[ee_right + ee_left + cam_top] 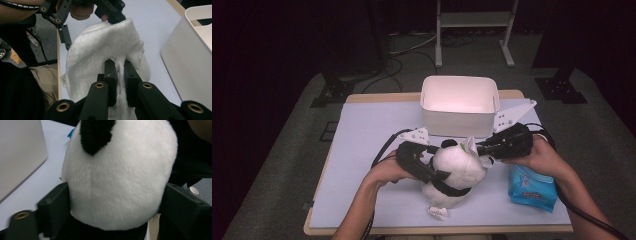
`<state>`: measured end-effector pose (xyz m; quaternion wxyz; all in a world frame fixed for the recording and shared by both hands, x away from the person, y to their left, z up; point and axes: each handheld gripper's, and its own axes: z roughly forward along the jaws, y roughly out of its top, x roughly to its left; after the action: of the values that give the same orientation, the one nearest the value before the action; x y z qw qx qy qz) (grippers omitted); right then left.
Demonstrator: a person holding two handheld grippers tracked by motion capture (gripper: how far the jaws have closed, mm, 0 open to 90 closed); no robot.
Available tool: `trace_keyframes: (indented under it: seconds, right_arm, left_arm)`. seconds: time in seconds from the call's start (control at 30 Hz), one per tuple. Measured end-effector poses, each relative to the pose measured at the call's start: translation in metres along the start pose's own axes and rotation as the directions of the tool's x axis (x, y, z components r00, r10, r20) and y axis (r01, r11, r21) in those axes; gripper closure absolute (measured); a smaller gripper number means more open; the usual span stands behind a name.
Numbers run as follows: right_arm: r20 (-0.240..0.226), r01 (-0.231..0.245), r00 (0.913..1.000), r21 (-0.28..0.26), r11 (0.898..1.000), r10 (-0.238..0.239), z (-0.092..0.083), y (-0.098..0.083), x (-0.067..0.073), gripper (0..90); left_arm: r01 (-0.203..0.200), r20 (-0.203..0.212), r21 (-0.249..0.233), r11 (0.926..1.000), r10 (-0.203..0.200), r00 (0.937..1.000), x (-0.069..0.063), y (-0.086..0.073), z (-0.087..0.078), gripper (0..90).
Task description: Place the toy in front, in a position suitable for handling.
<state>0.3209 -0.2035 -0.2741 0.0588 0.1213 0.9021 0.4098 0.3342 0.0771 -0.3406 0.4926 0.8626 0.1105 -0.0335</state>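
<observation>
A black-and-white panda plush [457, 167] sits upright near the front middle of the table. My left gripper [443, 176] comes in from the left and is shut on it, one jaw on each side just below the round white head [117, 182]. My right gripper [482, 149] reaches in from the right. Its jaws [120, 72] pinch a fold of a white wipe [100, 50], which drapes against the right side of the panda's head [472, 146]. A black ear [116, 17] pokes out above the wipe.
A white open bin [459, 120] stands just behind the panda, close to both grippers. A blue pack of wipes [532, 189] lies under the right forearm. A small crumpled white scrap [438, 212] lies by the panda's foot. Bare pale mat [372, 135] spreads to the left.
</observation>
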Motion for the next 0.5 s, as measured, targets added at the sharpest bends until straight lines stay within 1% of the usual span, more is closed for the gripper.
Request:
trace_keyframes:
  seconds: [0.03,0.07,0.1,0.17,0.23,0.37,0.47,0.5]
  right_arm:
    - [-0.003,-0.002,1.0000,-0.003,1.000,0.002,0.000,-0.001,0.000,83.5]
    - [-0.001,-0.005,1.0000,-0.006,1.000,0.005,-0.001,-0.001,-0.001,83.5]
    - [0.005,-0.005,1.0000,-0.007,1.000,0.005,-0.001,-0.001,-0.001,83.5]
    - [0.007,-0.006,1.0000,-0.011,1.000,0.007,-0.001,0.000,-0.001,83.4]
    - [0.010,-0.003,0.9999,-0.015,1.000,0.004,-0.002,0.001,-0.001,83.4]
    - [0.019,0.001,0.9998,-0.033,0.999,-0.001,-0.005,0.005,0.000,83.4]
    - [0.020,0.002,0.9998,-0.037,0.999,-0.001,-0.005,0.005,-0.001,83.3]
    - [0.013,-0.006,0.9999,-0.042,0.999,0.006,-0.005,0.004,-0.001,83.4]
  left_arm:
    - [0.000,-0.002,-0.010,0.9999,0.000,1.0000,0.001,0.000,-0.001,19.9]
    - [0.009,-0.001,-0.018,0.9998,-0.009,1.0000,0.002,-0.001,-0.001,22.8]
    - [0.008,-0.004,-0.022,0.9997,-0.009,1.0000,0.002,0.000,-0.002,26.1]
    - [0.001,-0.020,-0.022,0.9998,-0.002,0.9998,0.001,0.002,-0.004,29.8]
    - [-0.019,-0.036,-0.015,0.9997,0.018,0.9992,0.000,0.005,-0.007,31.7]
    - [-0.043,-0.063,0.003,0.9991,0.043,0.9971,-0.003,0.012,-0.012,32.7]
    - [-0.054,-0.075,0.011,0.9985,0.055,0.9957,-0.005,0.015,-0.015,32.7]
    - [-0.056,-0.076,0.015,0.9983,0.057,0.9955,-0.006,0.016,-0.016,32.7]
